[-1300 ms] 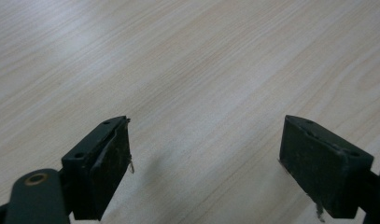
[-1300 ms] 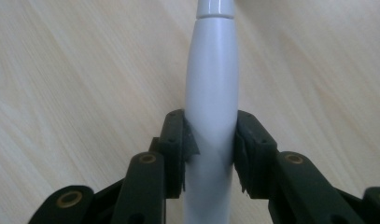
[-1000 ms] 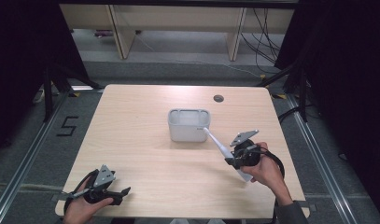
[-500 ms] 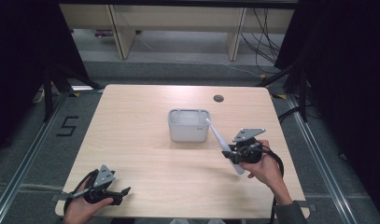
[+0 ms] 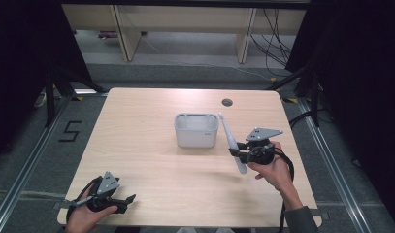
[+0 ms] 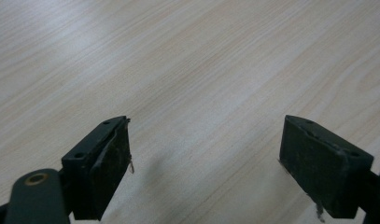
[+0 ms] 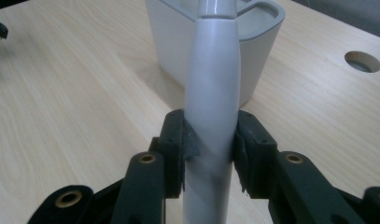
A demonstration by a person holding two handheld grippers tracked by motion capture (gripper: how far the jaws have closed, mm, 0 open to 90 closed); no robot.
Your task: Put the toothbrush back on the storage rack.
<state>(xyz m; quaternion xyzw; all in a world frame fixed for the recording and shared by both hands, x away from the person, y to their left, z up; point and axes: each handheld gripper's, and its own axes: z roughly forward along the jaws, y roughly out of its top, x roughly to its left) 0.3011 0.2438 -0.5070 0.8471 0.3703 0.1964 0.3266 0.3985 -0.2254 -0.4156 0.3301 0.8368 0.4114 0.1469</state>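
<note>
Now right tongs [image 5: 235, 151] clamp slim white plastic toothbrush [image 5: 230, 140], head beside grey plastic box [image 5: 196, 130]; left tongs [image 6: 204, 163] gape empty over table [image 5: 146, 121].

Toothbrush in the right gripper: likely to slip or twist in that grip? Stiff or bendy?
The toothbrush looks stiff: it runs straight past the right gripper on both ends with no sag. Its handle is smooth, glossy and rounded, pinched by narrow pads, so it may pivot or slide if its head bumps the white holder. Probably light; released on the table, it could roll.
</note>
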